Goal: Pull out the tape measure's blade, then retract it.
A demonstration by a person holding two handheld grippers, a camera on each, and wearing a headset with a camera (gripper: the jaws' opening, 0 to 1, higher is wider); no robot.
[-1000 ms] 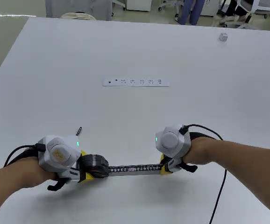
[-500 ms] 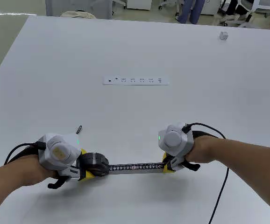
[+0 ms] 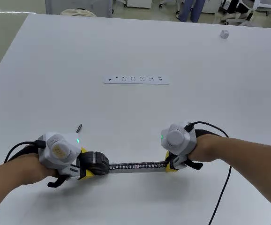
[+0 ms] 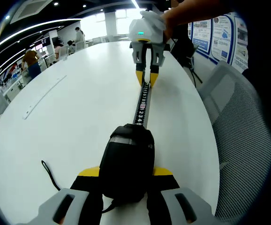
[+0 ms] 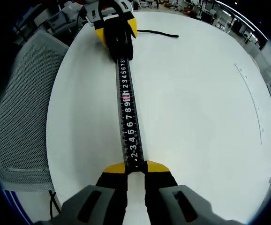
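In the head view the tape measure [image 3: 108, 165] lies low on the white table [image 3: 140, 42], around 6 o'clock of the picture, and it is stretched between the two grippers. The left gripper [image 3: 86, 169] is at about 7 o'clock and its jaws are clamped on the black case [image 3: 96, 164]. In the left gripper view the yellow pads [image 4: 89, 171] press the case from both sides, and the case sits at 6 o'clock just above them.

The blade [image 3: 135, 166] comes out of the case toward 3 o'clock and runs flat, close over the table, to the right gripper [image 3: 167, 165] at about 5 o'clock. This gripper has its jaws closed on the free end of the blade. In the right gripper view the two yellow tips hold the end at 6 o'clock, and the blade goes straight up to the case at 12 o'clock. Black numbers are printed along it, with one red mark about halfway.

A thin black strap [image 3: 79, 128] lies on the table near the left gripper, at about 11 o'clock from the case, apart from it. A white power strip [image 3: 135, 80] lies well apart from the grippers, a little toward 12 o'clock from the middle of the head view. A small grey object [image 3: 224, 34] rests at 1 o'clock near the far edge; I cannot tell what it is. A grey mesh chair [image 4: 241, 122] stands beside the table, at 3 o'clock in the left gripper view.
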